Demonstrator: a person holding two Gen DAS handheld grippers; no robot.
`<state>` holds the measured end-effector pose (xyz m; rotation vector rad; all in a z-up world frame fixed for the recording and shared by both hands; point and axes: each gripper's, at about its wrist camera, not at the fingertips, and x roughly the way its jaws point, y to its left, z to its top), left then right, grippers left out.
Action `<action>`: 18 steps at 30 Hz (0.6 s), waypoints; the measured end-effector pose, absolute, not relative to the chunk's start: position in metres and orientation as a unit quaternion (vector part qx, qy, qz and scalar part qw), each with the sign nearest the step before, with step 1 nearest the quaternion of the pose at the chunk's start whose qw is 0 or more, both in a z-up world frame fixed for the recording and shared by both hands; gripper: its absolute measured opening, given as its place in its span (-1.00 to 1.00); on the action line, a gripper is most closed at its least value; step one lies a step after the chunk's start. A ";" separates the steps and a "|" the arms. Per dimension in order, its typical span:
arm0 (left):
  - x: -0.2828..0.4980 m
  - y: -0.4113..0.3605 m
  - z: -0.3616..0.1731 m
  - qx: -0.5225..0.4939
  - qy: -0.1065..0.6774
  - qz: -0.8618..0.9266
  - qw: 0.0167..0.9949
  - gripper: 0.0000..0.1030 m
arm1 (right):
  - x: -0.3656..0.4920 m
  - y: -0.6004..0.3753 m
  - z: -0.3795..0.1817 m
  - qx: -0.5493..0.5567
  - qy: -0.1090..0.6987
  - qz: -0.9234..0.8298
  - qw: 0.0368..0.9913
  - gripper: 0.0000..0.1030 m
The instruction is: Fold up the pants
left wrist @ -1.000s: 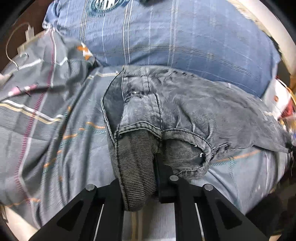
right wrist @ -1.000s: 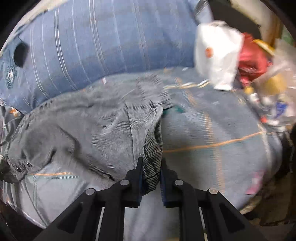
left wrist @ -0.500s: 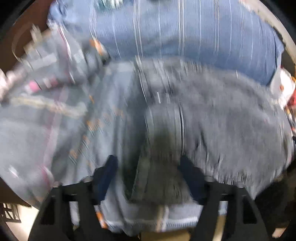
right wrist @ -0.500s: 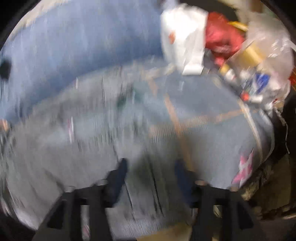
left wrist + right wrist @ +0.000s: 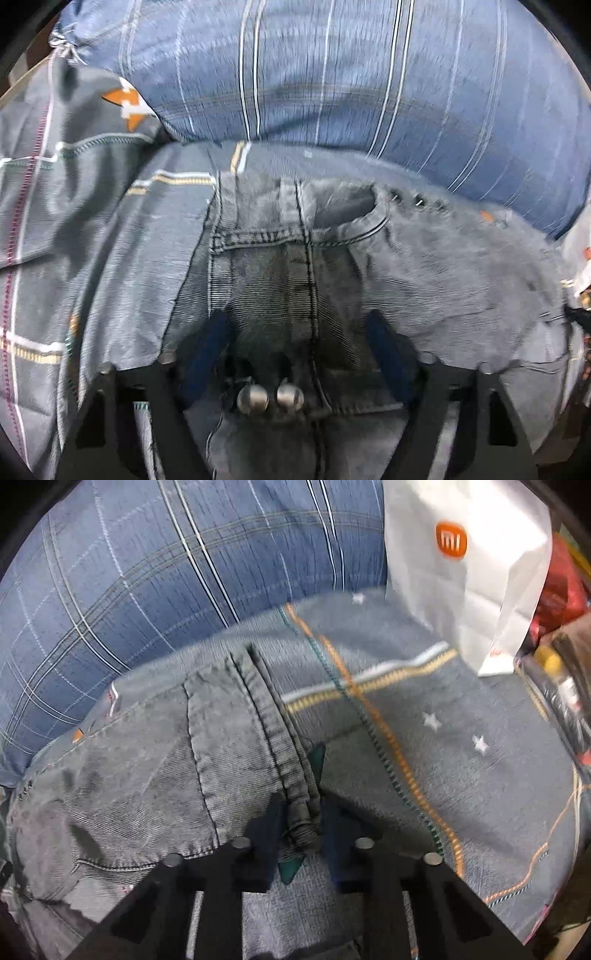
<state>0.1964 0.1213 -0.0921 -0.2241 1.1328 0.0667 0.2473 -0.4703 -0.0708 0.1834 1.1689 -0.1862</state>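
Note:
Grey denim pants (image 5: 424, 266) lie spread on a grey patterned bedsheet (image 5: 110, 258). My left gripper (image 5: 301, 332) hovers low over the waistband end, beside two metal buttons (image 5: 269, 397). Its jaws stand wide and are closing, with a broad patch of denim between them and no visible pinch. In the right wrist view the pants (image 5: 147, 775) end in a thick stitched edge. My right gripper (image 5: 301, 812) is closing its jaws there, and the pads squeeze a bunched roll of that edge.
A big blue plaid pillow or duvet (image 5: 332, 92) bulges just behind the pants, seen too as the blue bulk (image 5: 147, 590). A white paper bag (image 5: 461, 572) with an orange logo stands at the far right, with red and other clutter beyond it. The bedsheet (image 5: 443, 757) stretches right.
Both grippers let go of the lifted folds, opened, and swept down closer over the pants. The right has closed again on the pants' edge; the left stays wide over the waistband.

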 end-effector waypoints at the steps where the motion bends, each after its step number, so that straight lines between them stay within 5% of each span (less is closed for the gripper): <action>1: 0.200 0.120 -0.097 -0.096 0.545 0.038 0.832 -0.09 | 0.245 -0.468 -0.069 0.077 0.549 -0.086 0.828 -0.74; 5: 0.202 0.116 -0.096 -0.077 0.542 0.030 0.836 -0.45 | 0.224 -0.460 -0.038 0.033 0.525 -0.089 0.846 -0.79; 11: 0.203 0.119 -0.096 -0.065 0.542 0.013 0.838 -0.23 | 0.206 -0.454 -0.054 -0.020 0.550 -0.081 0.831 -0.73; 14: 0.211 0.138 -0.083 -0.106 0.533 0.011 0.839 0.07 | 0.215 -0.459 -0.058 -0.018 0.554 -0.080 0.829 -0.52; 18: 0.234 0.158 -0.058 -0.098 0.488 0.049 0.866 0.27 | 0.238 -0.474 -0.027 0.024 0.509 -0.089 0.856 0.12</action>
